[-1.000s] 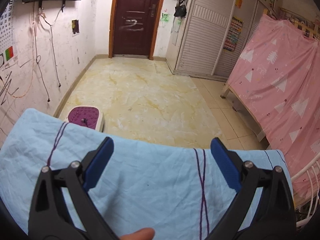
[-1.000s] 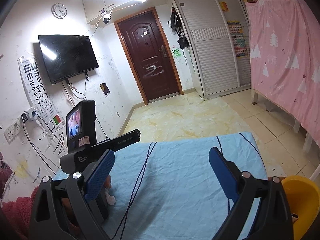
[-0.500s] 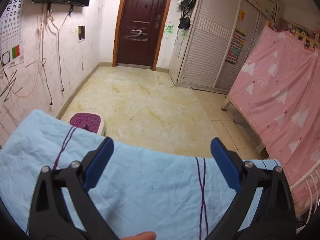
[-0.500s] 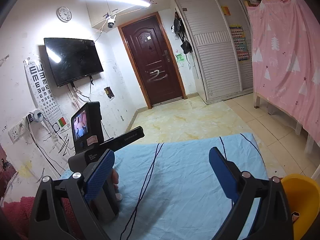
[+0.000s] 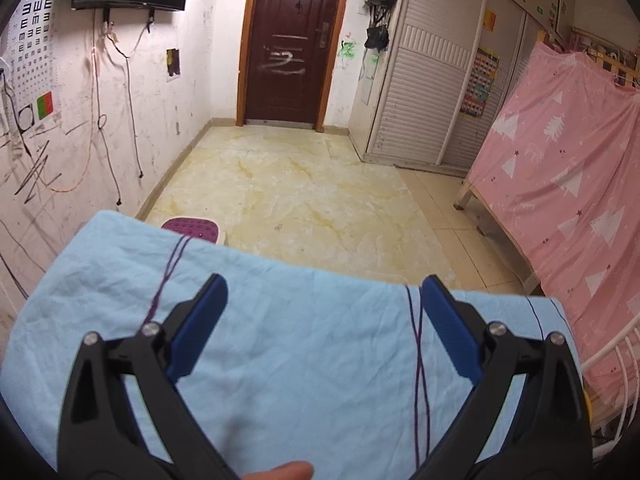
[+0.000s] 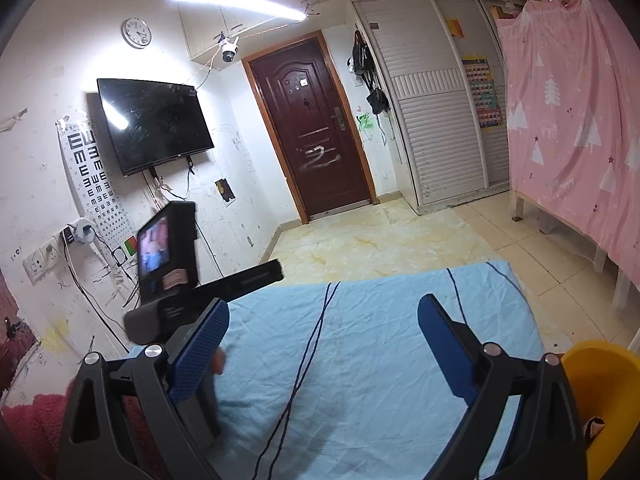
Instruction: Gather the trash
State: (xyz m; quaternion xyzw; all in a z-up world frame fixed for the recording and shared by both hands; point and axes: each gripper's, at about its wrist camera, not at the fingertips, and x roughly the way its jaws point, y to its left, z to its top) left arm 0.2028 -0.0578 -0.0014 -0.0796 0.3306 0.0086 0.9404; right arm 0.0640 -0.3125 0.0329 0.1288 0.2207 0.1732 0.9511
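holding two grippers over a desk spread with a light blue cloth; inventory as follows.

left gripper: jaws spread wide, nothing between them, raised above the cloth and aimed at the far door. in the right wrist view its body shows at the left as a black unit with a small lit screen, blurred.

right gripper: jaws equally wide, nothing held, hanging over the cloth nearer the right side.

cloth: wrinkled, crossed by thin dark purple lines; it covers the whole desk top that i can see.

yellow bin: just beside the right edge of the desk, mouth open toward me, something pale inside at its lower rim. i judge it sits there so that trash can be dropped straight off the edge.

trash: none visible on the cloth in either view. i judge the desk is either cleared or the next piece lies outside both cameras.

purple and white footstool: on the floor beyond the desk's far edge.
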